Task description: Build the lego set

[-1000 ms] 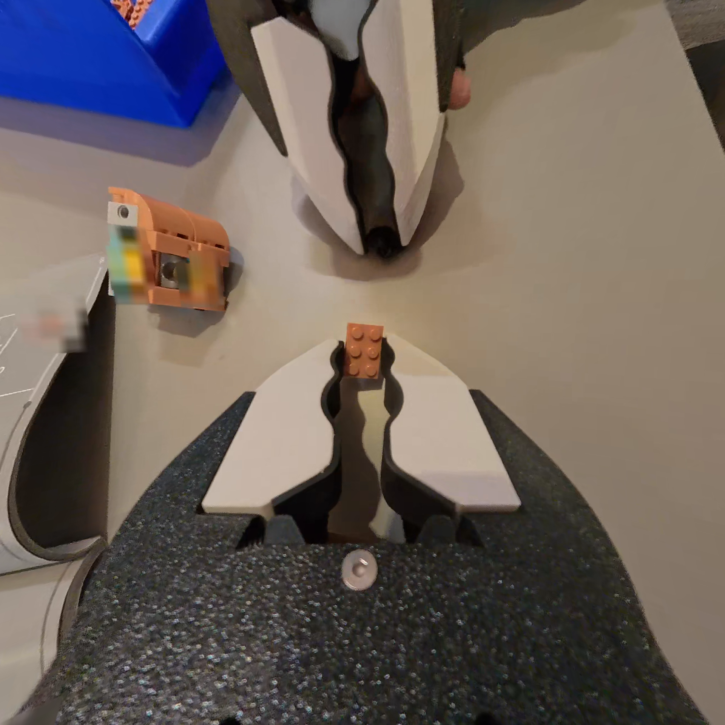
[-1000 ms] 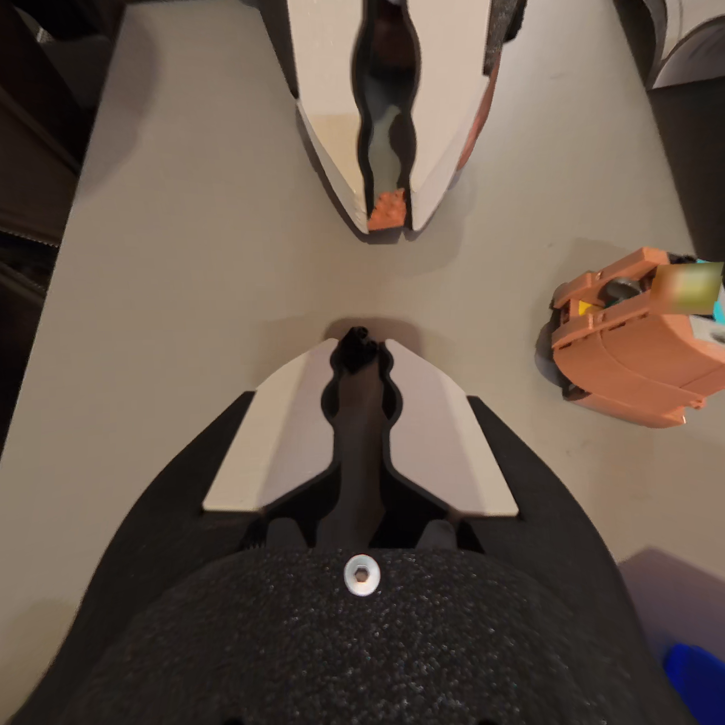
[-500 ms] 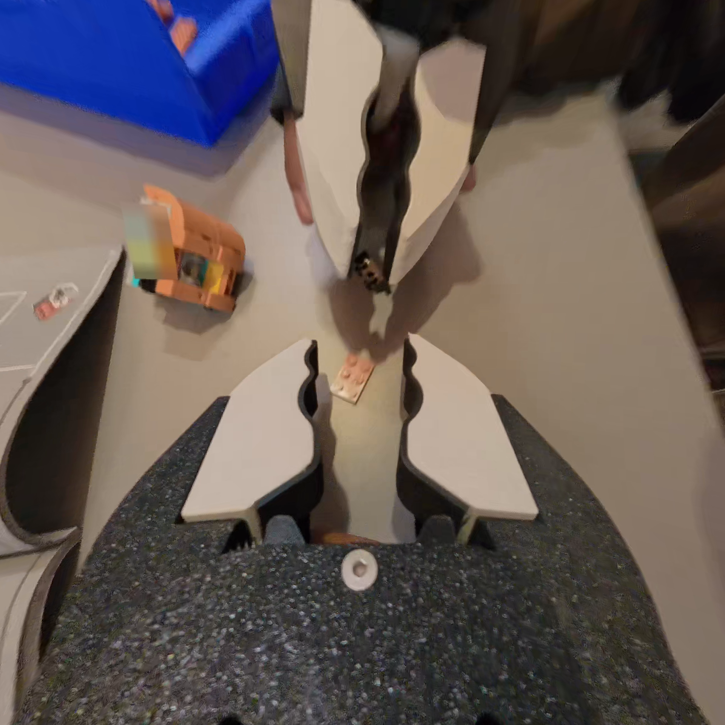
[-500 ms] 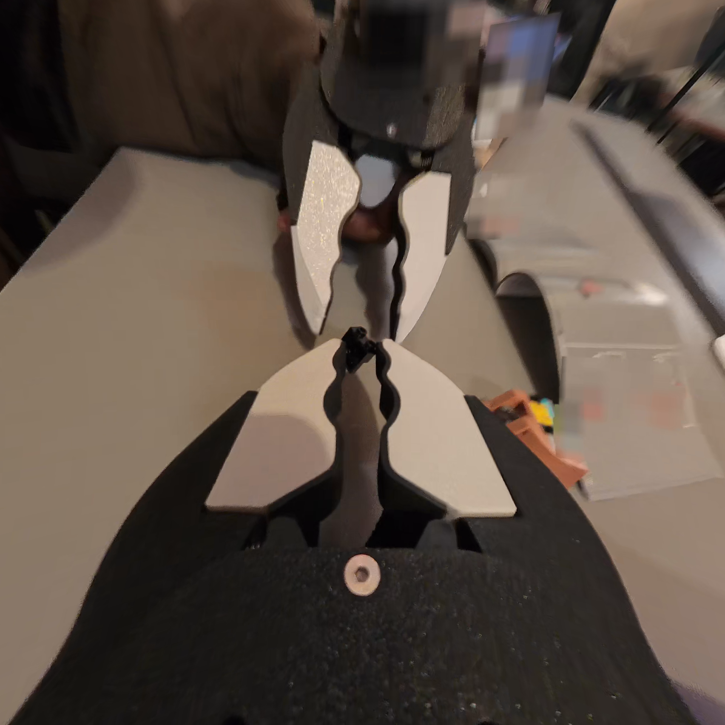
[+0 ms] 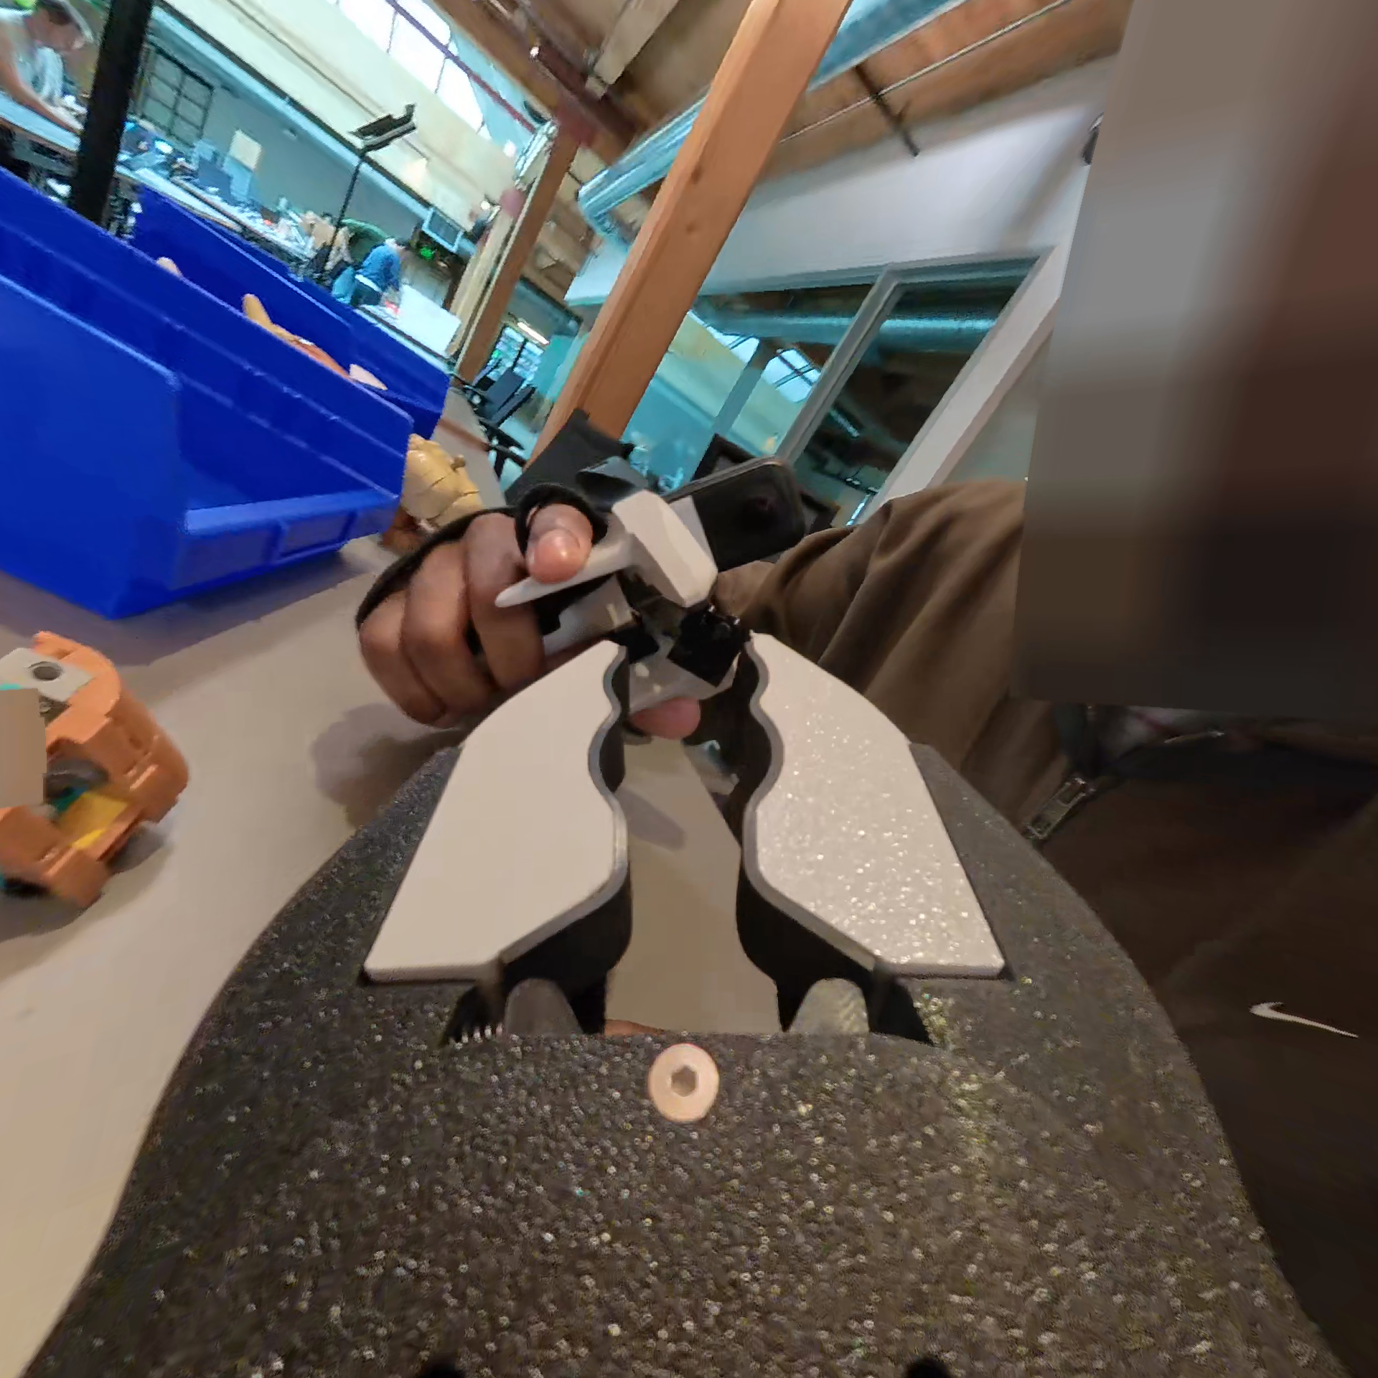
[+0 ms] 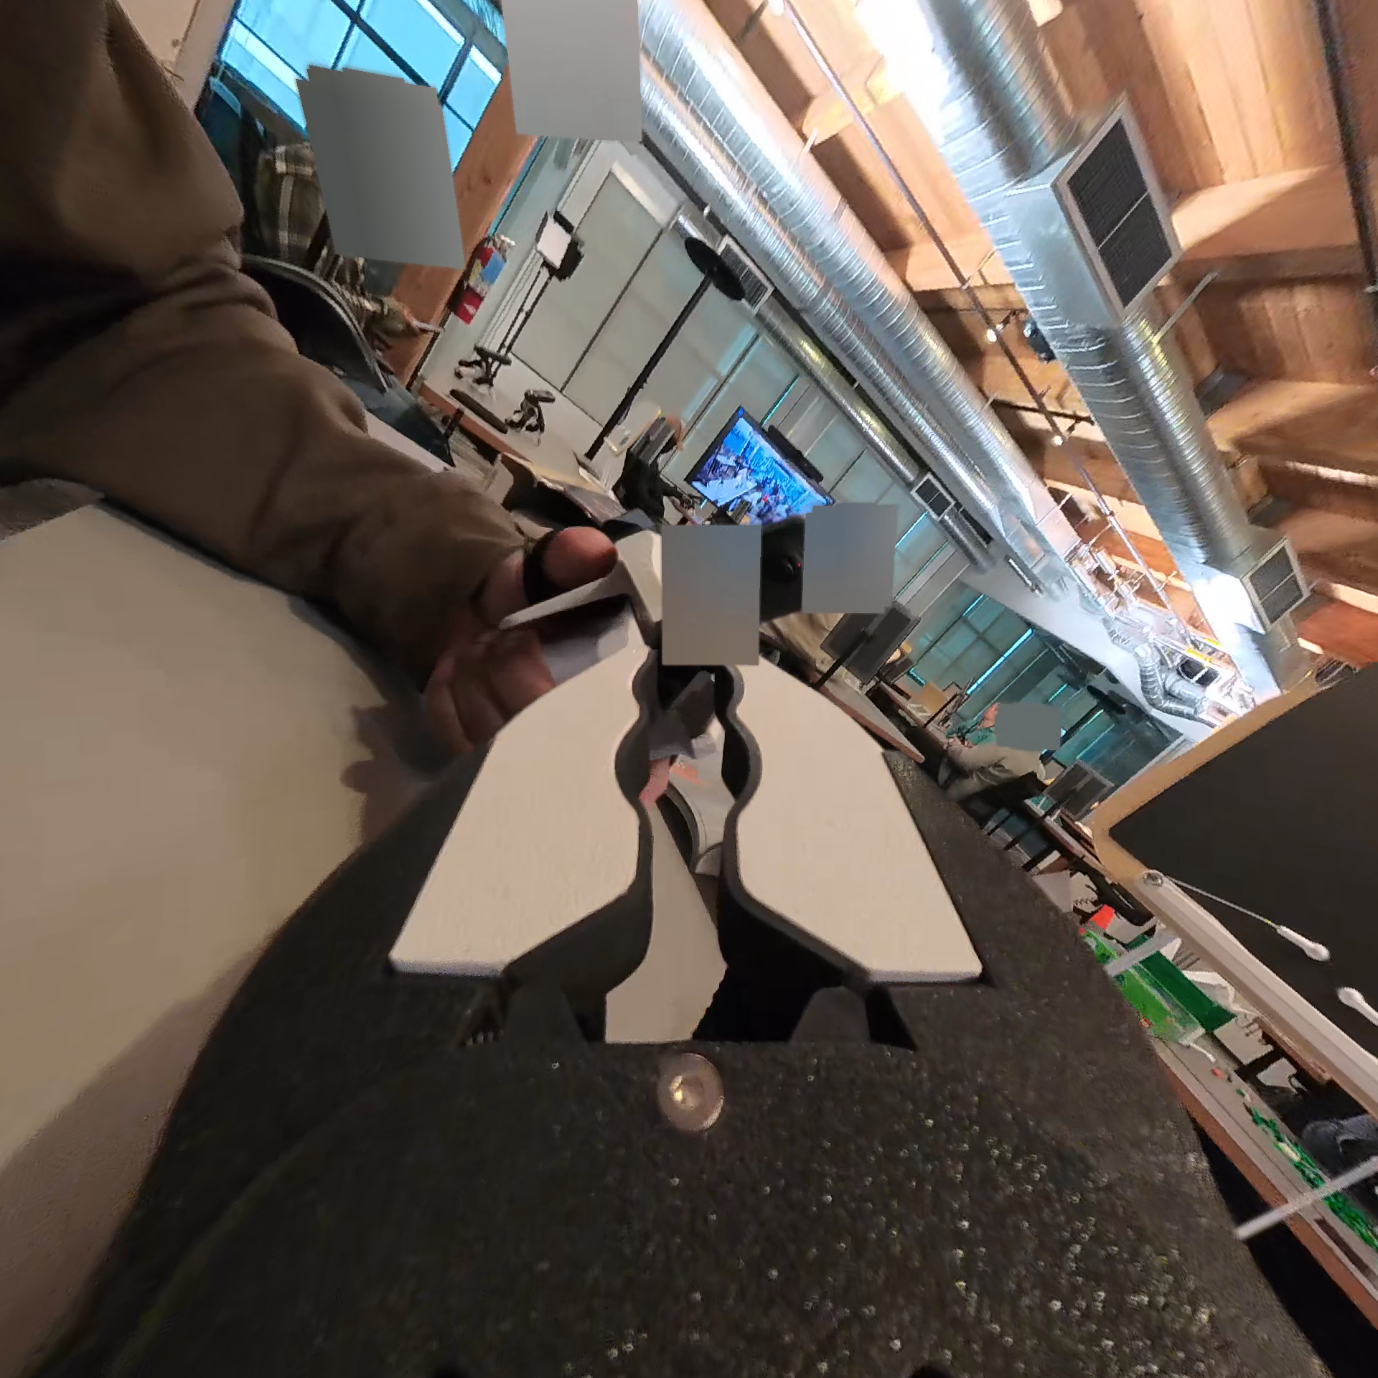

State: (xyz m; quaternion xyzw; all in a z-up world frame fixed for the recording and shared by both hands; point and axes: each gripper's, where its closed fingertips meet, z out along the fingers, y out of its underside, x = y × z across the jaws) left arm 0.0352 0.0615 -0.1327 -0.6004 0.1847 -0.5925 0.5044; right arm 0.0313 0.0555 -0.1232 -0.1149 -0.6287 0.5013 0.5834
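Facing each other above the desk (image 5: 246, 716), both grippers' fingers (image 5: 522, 813) stand released; orange lego model (image 5: 82, 775) at 9 o'clock.

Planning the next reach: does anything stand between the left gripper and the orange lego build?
Nothing visible does. The orange lego build lies on bare table left of the open left gripper; the hand ahead is off that path.

Silver ventilation duct (image 6: 842, 246) runs below the wooden ceiling (image 6: 1118, 112). Under the duct: glass wall panels (image 6: 656, 313) and a lit screen (image 6: 753, 473). Beside it: wooden beams (image 5: 693, 216).
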